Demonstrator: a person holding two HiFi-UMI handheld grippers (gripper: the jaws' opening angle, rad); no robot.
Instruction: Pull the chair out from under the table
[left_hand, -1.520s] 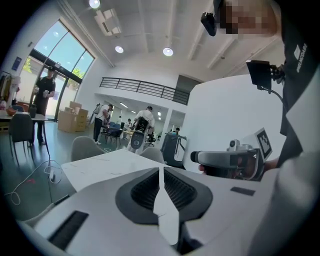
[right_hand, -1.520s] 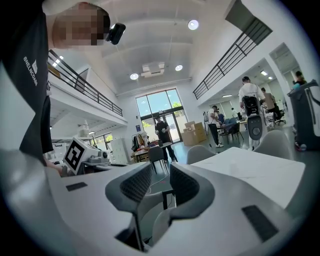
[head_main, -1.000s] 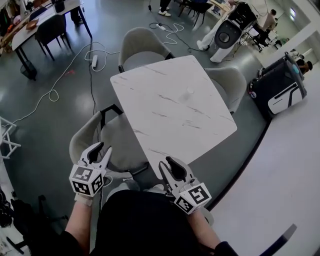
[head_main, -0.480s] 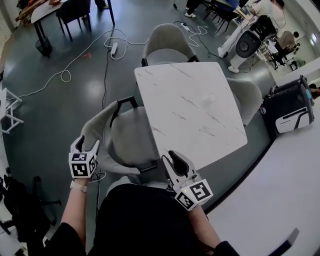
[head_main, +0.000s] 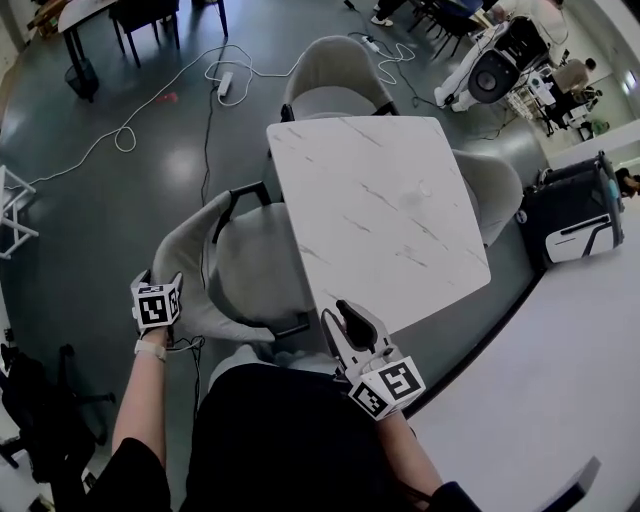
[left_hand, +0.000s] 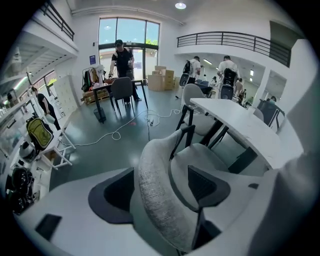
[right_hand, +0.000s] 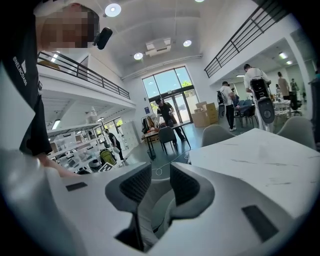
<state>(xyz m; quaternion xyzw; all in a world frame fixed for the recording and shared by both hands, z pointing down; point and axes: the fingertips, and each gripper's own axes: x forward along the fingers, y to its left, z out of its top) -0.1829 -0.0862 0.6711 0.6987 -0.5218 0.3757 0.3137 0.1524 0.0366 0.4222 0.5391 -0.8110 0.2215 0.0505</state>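
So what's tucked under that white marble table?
Three grey chairs sit partly under the table: the nearest chair, a far chair, a right-hand chair. The tabletop hides the fronts of their seats.

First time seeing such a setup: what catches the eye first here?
A white marble-look table fills the middle, with a grey chair tucked partly under its left edge. The left hand-held gripper has just been opening its jaws, which straddle the chair's curved backrest; the right hand-held gripper hovers open by the table's near corner.

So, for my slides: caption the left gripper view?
Left gripper, fingers just opened wide, straddling the grey chair backrest beside the white table.
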